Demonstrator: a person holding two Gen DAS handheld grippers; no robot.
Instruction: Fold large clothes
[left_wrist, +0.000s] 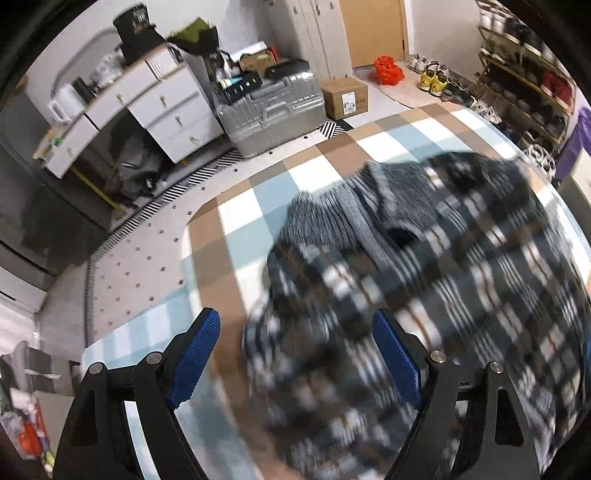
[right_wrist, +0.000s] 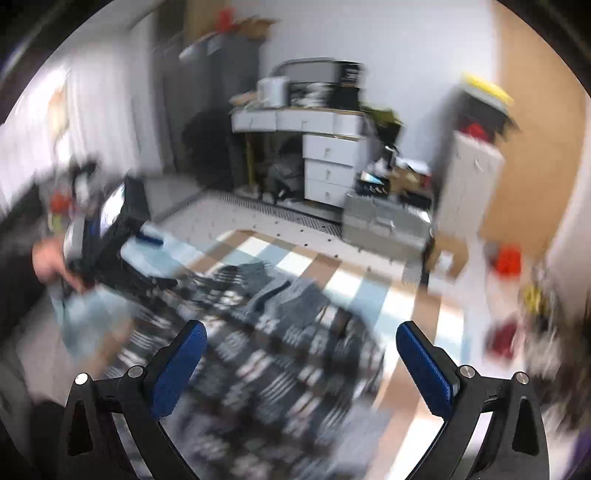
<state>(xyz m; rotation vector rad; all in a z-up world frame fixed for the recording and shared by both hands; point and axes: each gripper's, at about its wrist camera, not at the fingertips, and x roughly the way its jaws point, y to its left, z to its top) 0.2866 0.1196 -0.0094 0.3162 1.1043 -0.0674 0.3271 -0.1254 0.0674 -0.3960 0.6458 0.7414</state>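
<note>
The plaid garment (left_wrist: 424, 258), dark with white and tan checks and a grey knitted collar or lining, is lying crumpled and not yet folded on the checkered surface (left_wrist: 258, 206), which is showing brown, pale blue and white squares. The left hand-held gripper (left_wrist: 295, 354) is hovering with its blue pads spread apart and nothing between them; the garment's near edge is sitting directly ahead of it and reaching under its right pad, with the bulk spreading ahead and to the right. The right hand-held gripper (right_wrist: 301, 363) is likewise standing apart and empty above the cloth, which is running from directly below it forward and leftward. The long axis of the heap cannot be judged with confidence, as both views are smearing with motion. In my judgement the left unit is the nearer to a graspable hem. A white drawer unit (left_wrist: 162, 107), a silver suitcase (left_wrist: 273, 110) and a cardboard box (left_wrist: 345, 98) are standing beyond; its label is unreadable, and no brand is legible anywhere.
</note>
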